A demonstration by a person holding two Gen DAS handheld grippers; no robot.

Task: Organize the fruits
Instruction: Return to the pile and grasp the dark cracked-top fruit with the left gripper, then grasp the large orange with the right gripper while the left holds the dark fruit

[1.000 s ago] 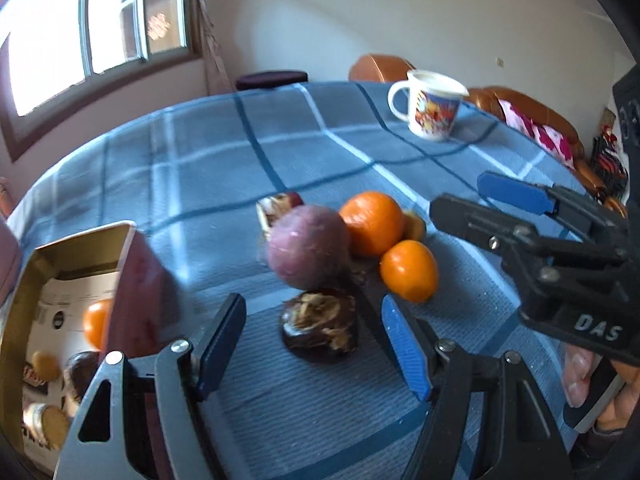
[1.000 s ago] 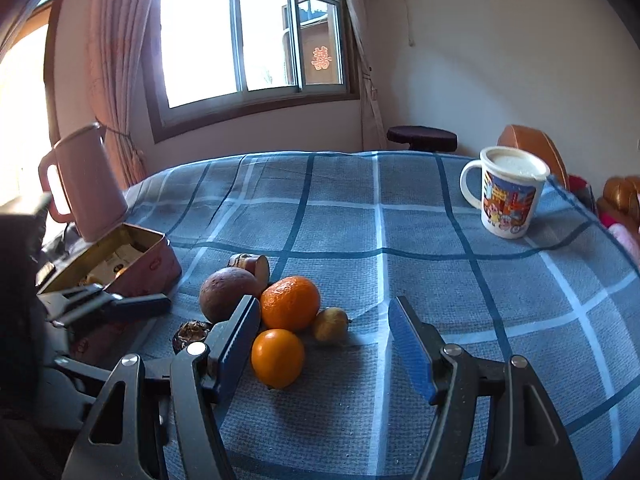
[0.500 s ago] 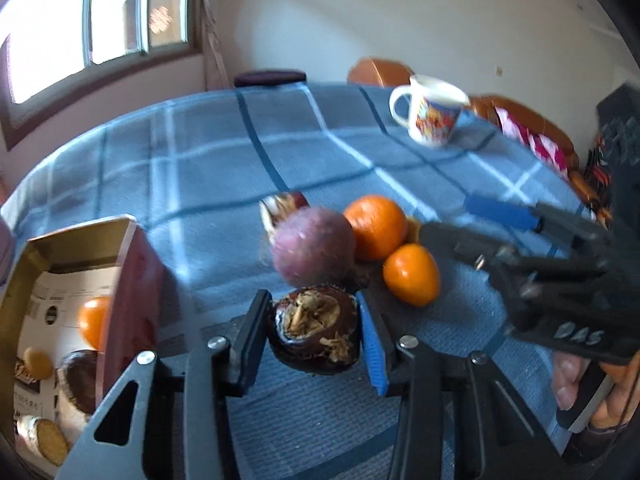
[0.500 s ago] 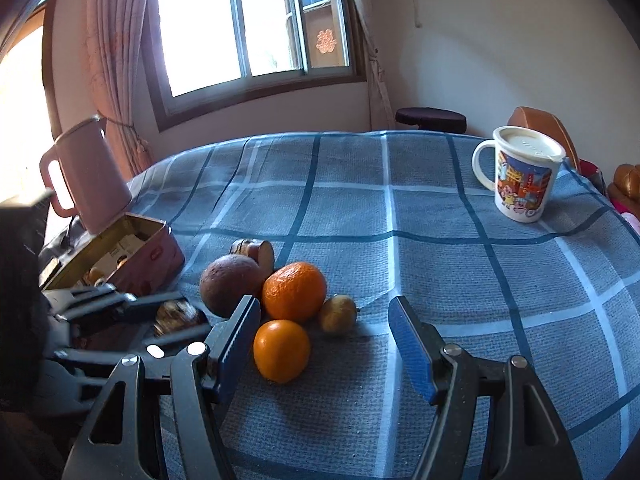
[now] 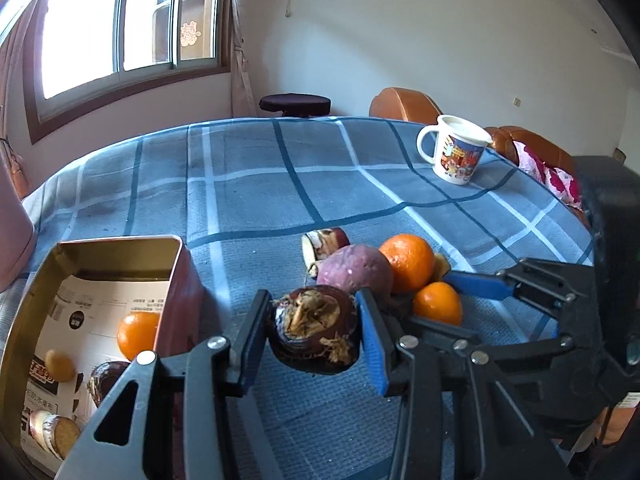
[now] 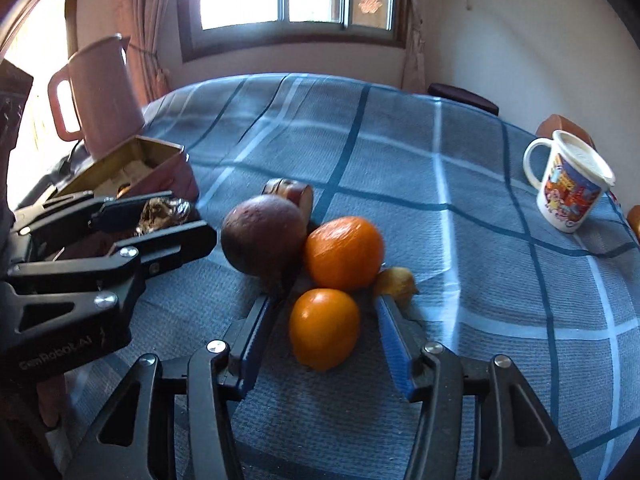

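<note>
A blue plaid tablecloth [image 5: 248,184] covers the table under a bright window. The left gripper [image 5: 314,334] is clamped on a dark, shrivelled fruit [image 5: 314,334], just right of the open tin [image 5: 176,276] — carry it level over the rim before letting go. The right gripper [image 6: 324,330] is closing around the small orange [image 6: 324,328], its pads not yet touching; it should centre first so the neighbouring large orange [image 6: 344,252] isn't nudged.
</note>
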